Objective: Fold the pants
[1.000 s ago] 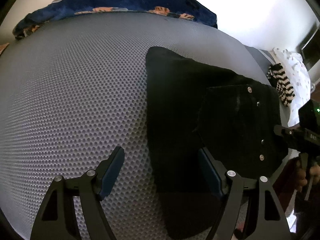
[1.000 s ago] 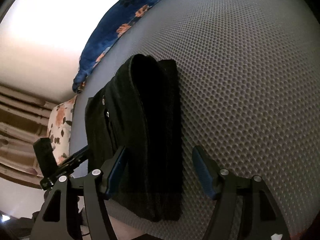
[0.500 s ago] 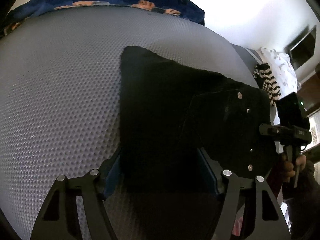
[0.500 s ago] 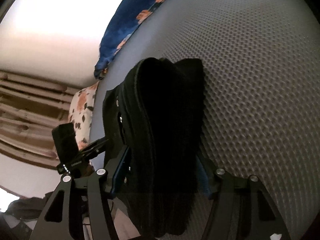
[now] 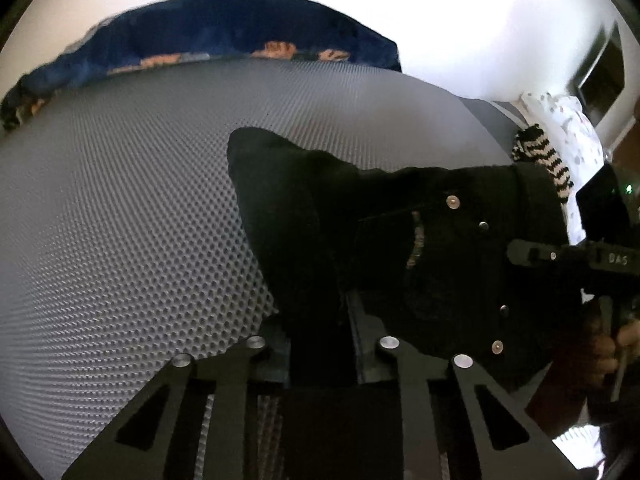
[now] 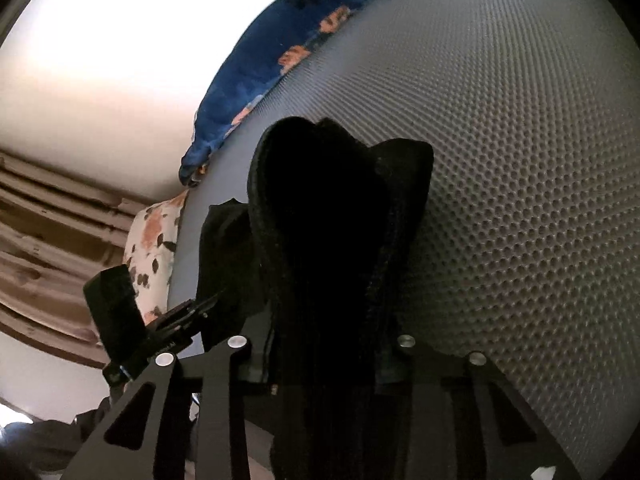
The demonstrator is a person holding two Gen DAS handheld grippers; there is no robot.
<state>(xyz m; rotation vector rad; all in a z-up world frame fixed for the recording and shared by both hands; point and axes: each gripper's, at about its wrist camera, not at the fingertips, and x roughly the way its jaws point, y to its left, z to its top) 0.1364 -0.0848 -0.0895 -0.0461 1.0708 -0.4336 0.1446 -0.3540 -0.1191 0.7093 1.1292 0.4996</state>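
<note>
The folded black pants (image 5: 360, 232) with metal rivets lie on a grey mesh bed surface (image 5: 120, 220). My left gripper (image 5: 318, 332) is shut on the near edge of the pants, with cloth bunched between its fingers. My right gripper (image 6: 324, 344) is shut on the pants (image 6: 328, 208) at another edge, and the thick fold rises between its fingers. Each gripper shows in the other's view: the right one (image 5: 568, 260) at the far right, the left one (image 6: 168, 328) at the lower left.
A dark blue floral blanket (image 5: 224, 36) lies along the far edge of the bed. A black-and-white striped cloth (image 5: 544, 156) and a white spotted cloth (image 5: 576, 128) lie at the right. A floral pillow (image 6: 154, 248) and wooden panelling (image 6: 48, 216) are at the left.
Both grippers moved in over the pants' edges and closed on the cloth. The held edges are lifted a little off the bed.
</note>
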